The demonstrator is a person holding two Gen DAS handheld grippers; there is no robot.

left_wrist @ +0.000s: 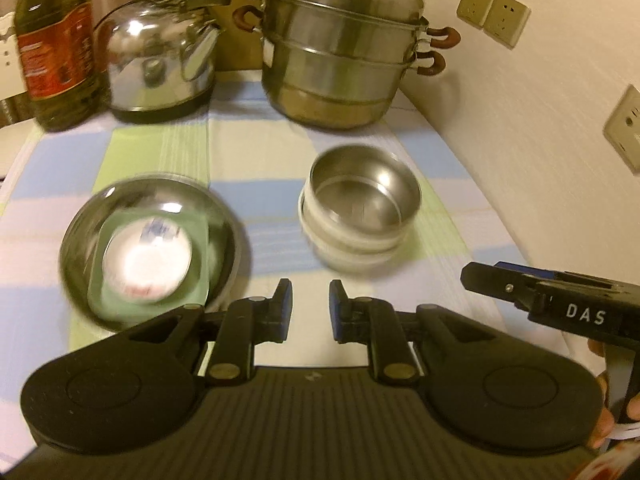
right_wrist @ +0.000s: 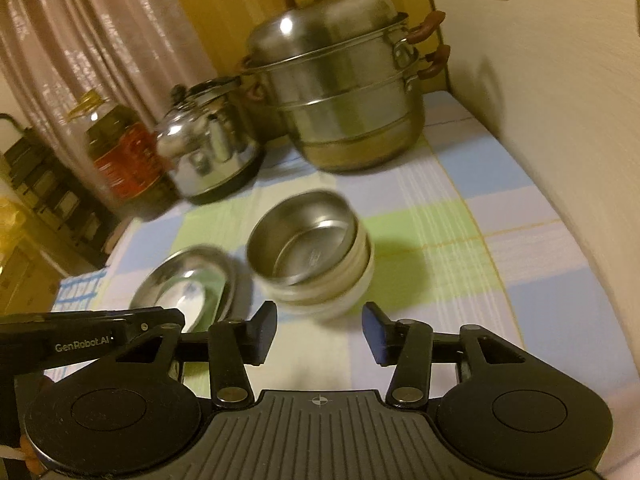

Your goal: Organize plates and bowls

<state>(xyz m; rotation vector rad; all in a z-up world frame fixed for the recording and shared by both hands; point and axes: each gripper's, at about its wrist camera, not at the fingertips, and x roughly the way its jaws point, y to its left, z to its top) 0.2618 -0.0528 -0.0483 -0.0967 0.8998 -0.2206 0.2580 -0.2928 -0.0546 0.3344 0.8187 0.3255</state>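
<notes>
A steel bowl (left_wrist: 362,192) sits tilted on top of a stack of white bowls (left_wrist: 352,246) on the checked cloth; the steel bowl also shows in the right wrist view (right_wrist: 306,240). To its left a steel plate (left_wrist: 152,240) holds a green square dish and a white round dish; the plate shows again in the right wrist view (right_wrist: 188,284). My left gripper (left_wrist: 310,310) is open and empty, just in front of the gap between plate and stack. My right gripper (right_wrist: 318,332) is open and empty, close in front of the bowl stack.
A steel steamer pot (left_wrist: 340,52), a kettle (left_wrist: 160,64) and an oil bottle (left_wrist: 56,48) stand along the back. A wall with sockets (left_wrist: 492,16) runs along the right side. The table's left edge lies beyond the plate (right_wrist: 80,284).
</notes>
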